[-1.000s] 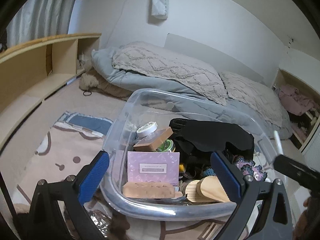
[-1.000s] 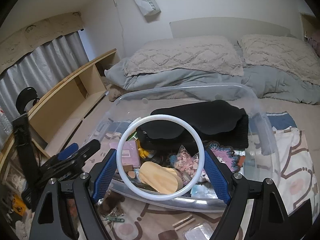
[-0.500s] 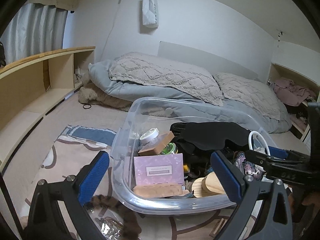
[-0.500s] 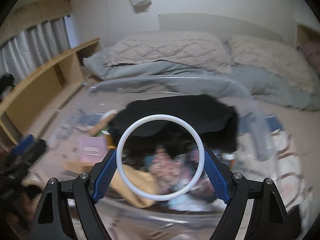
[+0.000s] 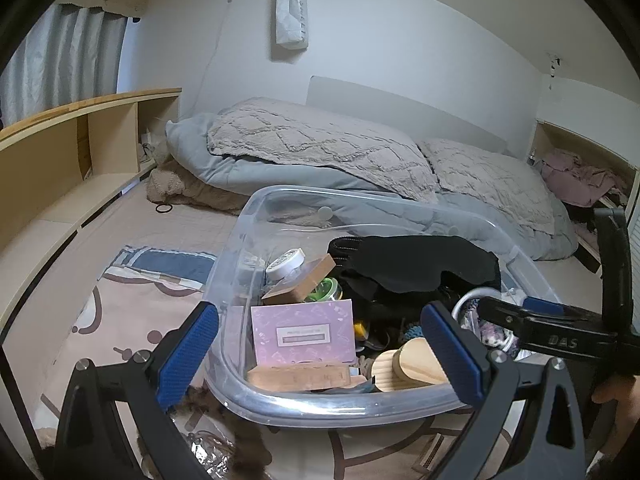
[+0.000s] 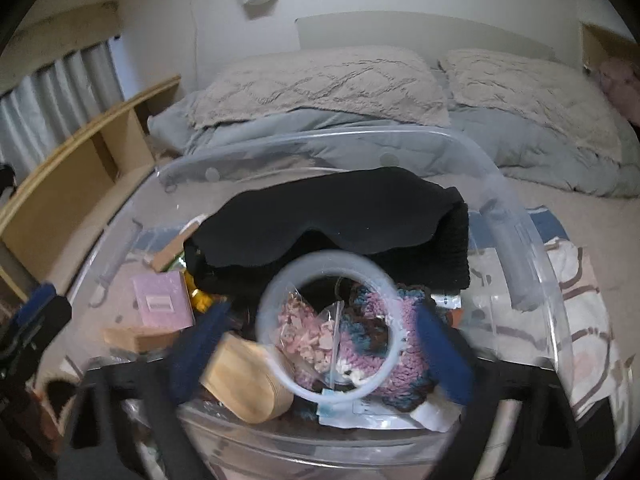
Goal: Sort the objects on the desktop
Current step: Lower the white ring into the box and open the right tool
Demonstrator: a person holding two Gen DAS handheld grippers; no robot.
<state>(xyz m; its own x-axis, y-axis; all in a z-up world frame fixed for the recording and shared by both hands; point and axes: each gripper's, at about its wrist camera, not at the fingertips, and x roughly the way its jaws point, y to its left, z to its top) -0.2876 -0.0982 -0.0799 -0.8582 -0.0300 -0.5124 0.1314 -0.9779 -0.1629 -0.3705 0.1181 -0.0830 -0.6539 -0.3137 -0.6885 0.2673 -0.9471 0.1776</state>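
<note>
White plastic, your ring [image 6: 328, 326] sits between the blurred blue pads of your right gripper [image 6: 320, 344], over the clear bin [image 6: 520, 216] and just above the crochet piece [image 6: 396, 344] and the bag of pink bits [image 6: 308, 332]. Your right jaws are opening as you look, and the pads stand clear of the ring's rim on both sides, so nothing is gripped; whether the ring already rests on the pile or is dropping, you cannot tell through the blur.

Around it the bin is well filled: a black cloth [image 6: 332, 216] across the back, a wooden block [image 6: 248, 380] at the front, a lilac card [image 5: 303, 332], a tin [image 5: 286, 259] and a long wooden piece [image 5: 298, 378]. Much of the sorting looks done, in my judgement. A brown furry thing [image 5: 212, 400] and a crinkled foil packet [image 5: 208, 448] lie on the rug outside the bin, so you likely have at least 2 items left.

Your left gripper [image 5: 318, 354] hangs wide open and empty over the bin's near rim.

Against half a second ago, your right pads have parted from the ring, which they then pinched, and the bin's contents fill more of that view. Your left view is almost unchanged.
</note>
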